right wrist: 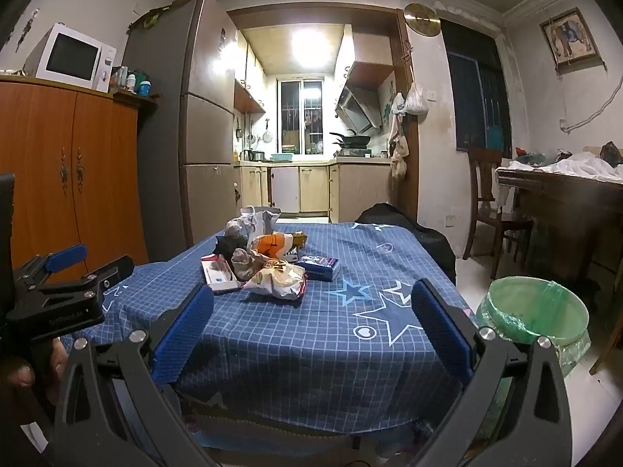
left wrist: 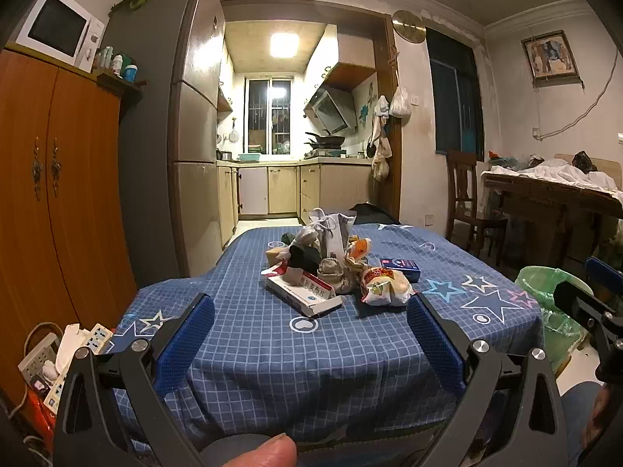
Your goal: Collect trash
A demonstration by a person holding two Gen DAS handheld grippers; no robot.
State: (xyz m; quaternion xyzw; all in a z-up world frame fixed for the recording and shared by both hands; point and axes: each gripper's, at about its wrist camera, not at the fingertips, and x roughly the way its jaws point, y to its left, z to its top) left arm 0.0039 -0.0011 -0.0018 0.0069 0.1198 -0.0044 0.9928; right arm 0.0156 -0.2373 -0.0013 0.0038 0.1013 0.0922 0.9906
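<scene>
Trash (left wrist: 331, 268), a loose heap of crumpled wrappers, paper bags and small cartons, sits mid-table on a blue checked tablecloth printed with stars (left wrist: 272, 346), well ahead of both tools. The left gripper (left wrist: 311, 311) and the right gripper (right wrist: 311, 307) hover over the near edge, each with its blue-padded jaws spread wide and nothing between them. Off the table's right side stands a round bin lined with a green plastic bag (right wrist: 533, 307), apparently the destination. A white-and-red flat medicine carton (left wrist: 305, 292) lies nearest the left tool, a crinkled white-and-red snack bag (left wrist: 383, 286) beside it, and a dark blue rectangular box (left wrist: 401, 268) just behind that. Risk lies in the tangle: a pinch on one piece could drag its neighbours off the cloth, thin wrappers may slip from the pads, and the bin's low position beside the table makes a dropped item likely to land on the floor. Chinese characters show on the carton's face but are too small to read with confidence; faint lettering on the left tool's black body is not clearly legible in the right wrist view.
</scene>
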